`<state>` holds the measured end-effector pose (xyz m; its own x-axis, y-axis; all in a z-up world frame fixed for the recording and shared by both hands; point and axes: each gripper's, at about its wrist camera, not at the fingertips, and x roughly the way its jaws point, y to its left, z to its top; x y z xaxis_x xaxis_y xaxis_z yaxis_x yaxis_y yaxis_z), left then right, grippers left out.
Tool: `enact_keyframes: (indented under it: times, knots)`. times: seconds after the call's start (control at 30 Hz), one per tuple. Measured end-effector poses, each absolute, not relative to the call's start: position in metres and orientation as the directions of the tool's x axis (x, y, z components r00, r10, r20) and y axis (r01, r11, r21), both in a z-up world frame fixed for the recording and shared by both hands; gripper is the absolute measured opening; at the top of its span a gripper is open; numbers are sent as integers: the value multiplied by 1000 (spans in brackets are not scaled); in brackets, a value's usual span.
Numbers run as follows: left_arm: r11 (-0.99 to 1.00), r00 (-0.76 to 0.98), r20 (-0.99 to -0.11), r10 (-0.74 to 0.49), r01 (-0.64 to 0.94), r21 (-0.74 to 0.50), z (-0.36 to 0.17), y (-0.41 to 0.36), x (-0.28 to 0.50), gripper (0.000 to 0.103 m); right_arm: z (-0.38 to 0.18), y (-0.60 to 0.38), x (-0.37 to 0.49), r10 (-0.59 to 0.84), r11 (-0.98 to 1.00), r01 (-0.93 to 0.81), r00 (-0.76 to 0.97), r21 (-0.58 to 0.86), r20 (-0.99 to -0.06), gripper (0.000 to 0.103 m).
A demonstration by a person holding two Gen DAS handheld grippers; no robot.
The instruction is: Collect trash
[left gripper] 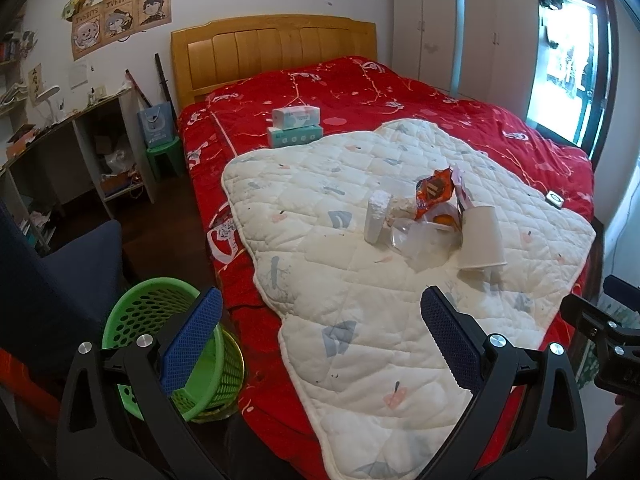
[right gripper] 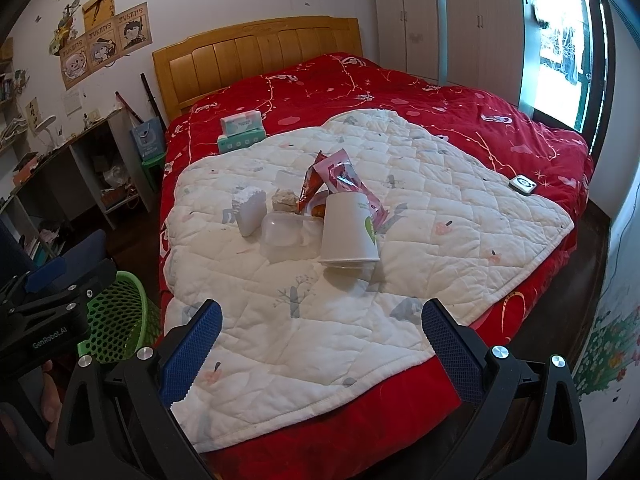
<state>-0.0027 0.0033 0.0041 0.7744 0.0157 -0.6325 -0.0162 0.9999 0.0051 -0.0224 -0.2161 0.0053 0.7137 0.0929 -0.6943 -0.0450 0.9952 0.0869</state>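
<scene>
White quilted cloth pad (right gripper: 400, 280): matt, stitched in squares. Red printed cloth bedspread (left gripper: 400, 92): matt. White paper cup (right gripper: 346, 226): smooth, matt. Clear plastic container (right gripper: 280, 234): glossy, translucent. Orange foil snack wrapper (left gripper: 434, 192): shiny, crinkled. Green perforated plastic basket (left gripper: 160, 312): glossy. Yellowish wooden headboard (right gripper: 256, 52): smooth, slight sheen.

Two stacked tissue packs (left gripper: 295, 126) on the red bedspread (left gripper: 400, 92), wooden headboard (left gripper: 272, 44) behind, white wardrobe (left gripper: 460, 28) beside.
</scene>
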Motion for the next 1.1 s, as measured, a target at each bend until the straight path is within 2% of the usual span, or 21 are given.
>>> enact_keyframes:
  times: [1.1]
  knots:
    - [1000,777,-629,25,-23,12,4,0,-3,98,3,-214,-21,94,995,-47,715,87,-693,97]
